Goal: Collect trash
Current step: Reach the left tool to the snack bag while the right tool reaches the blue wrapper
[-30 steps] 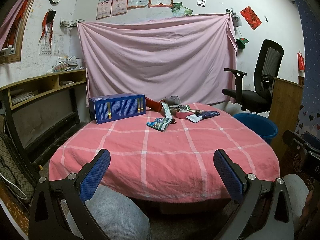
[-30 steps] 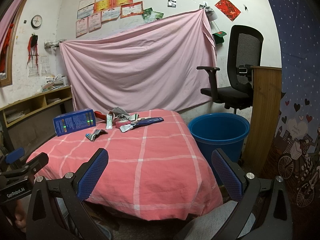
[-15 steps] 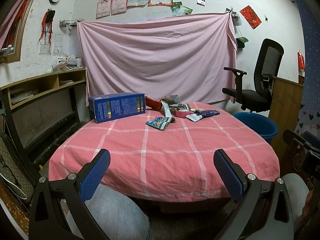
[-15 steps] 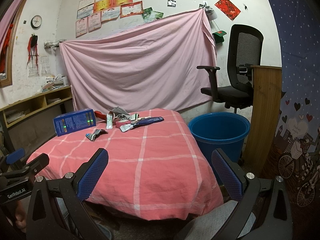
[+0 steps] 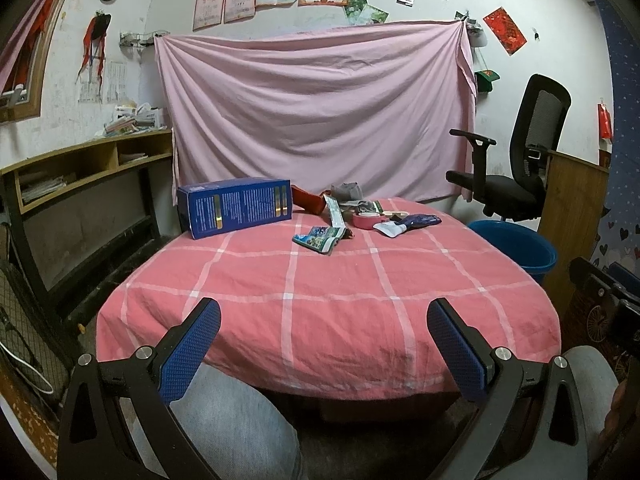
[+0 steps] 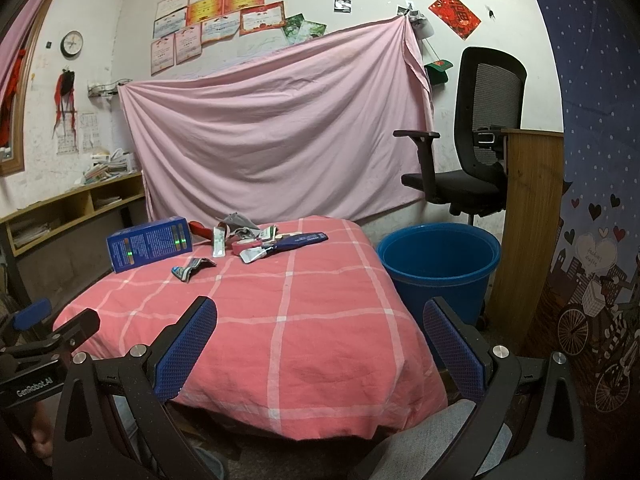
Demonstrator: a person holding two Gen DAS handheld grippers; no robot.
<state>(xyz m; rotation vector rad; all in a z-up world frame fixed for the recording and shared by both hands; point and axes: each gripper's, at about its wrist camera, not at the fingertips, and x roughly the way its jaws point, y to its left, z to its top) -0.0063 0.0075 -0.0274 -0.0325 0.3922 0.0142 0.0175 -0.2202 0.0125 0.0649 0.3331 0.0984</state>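
Both grippers hung low at the near edge of the table (image 5: 328, 320), over the seated person's knees, and nothing had yet been picked up. The left gripper (image 5: 324, 344) and the right gripper (image 6: 320, 340) each had their blue pads spread wide apart with nothing between them, fingers pointing level across the pink checked cloth. All the trash lay well off at the far side: a blue box (image 5: 236, 207) lying on its long side, a crumpled green wrapper (image 5: 320, 239) nearest the person, a pink tape roll (image 5: 366, 220), and a flattened dark blue tube (image 6: 288, 245) among smaller scraps. I judged the wrapper the sensible first pick, approached low and flat so the pads close across its crumpled bulk without catching the cloth. A blue bucket (image 6: 438, 256) stood open on the floor just beside the table's right edge, handy for the right gripper to drop into.
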